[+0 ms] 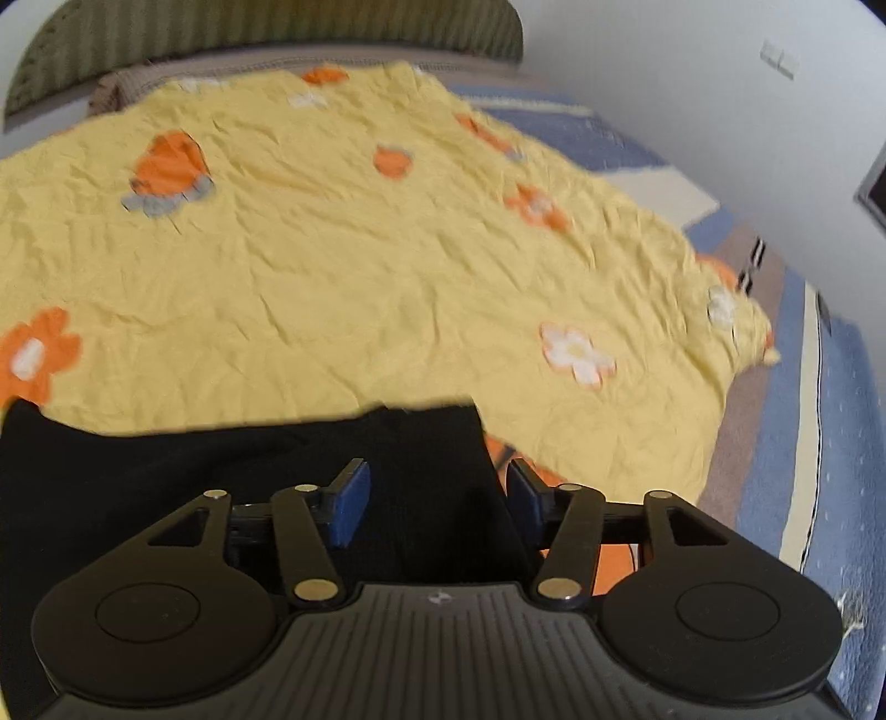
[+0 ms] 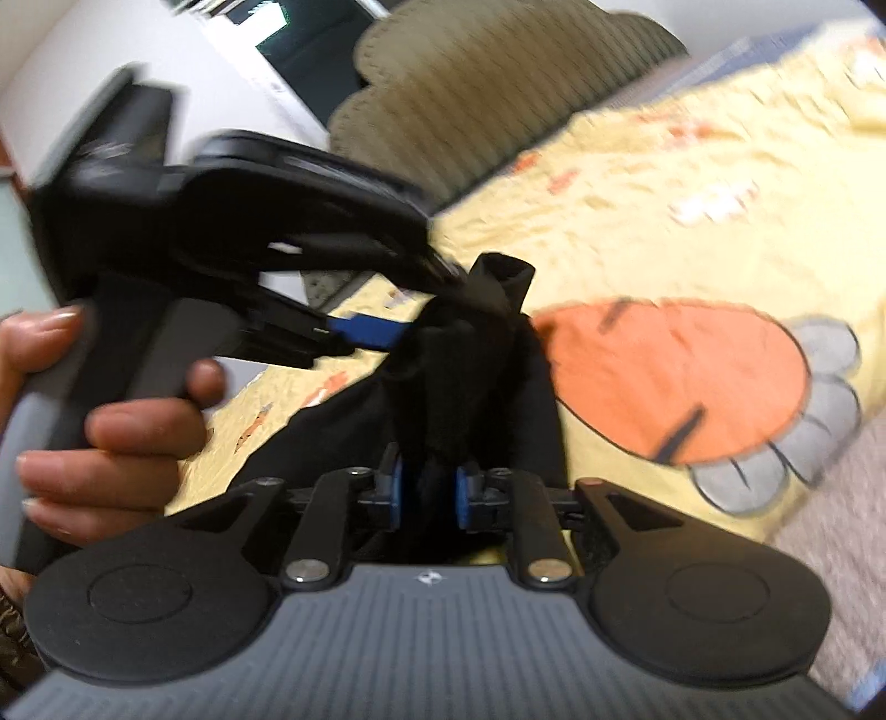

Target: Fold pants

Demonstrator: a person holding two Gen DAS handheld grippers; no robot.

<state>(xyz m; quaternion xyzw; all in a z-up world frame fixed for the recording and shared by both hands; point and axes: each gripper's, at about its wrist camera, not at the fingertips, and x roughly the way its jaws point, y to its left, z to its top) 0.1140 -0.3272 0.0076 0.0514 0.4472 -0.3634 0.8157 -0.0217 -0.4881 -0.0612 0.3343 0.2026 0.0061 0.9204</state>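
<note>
The black pants [image 1: 221,471] lie on the yellow flowered sheet [image 1: 332,249], their edge across the bottom of the left wrist view. My left gripper [image 1: 437,498] is open, its blue pads either side of a strip of the black cloth. In the right wrist view my right gripper [image 2: 429,490] is shut on a bunched fold of the pants [image 2: 465,360], lifted off the sheet. The left gripper [image 2: 387,310] shows there too, held by a hand, its blue finger [image 2: 365,330] at the raised cloth.
A green ribbed headboard [image 1: 266,33] stands at the far end of the bed. A blue patterned blanket [image 1: 803,415] lies along the right side under the sheet. A white wall [image 1: 692,66] runs beyond it.
</note>
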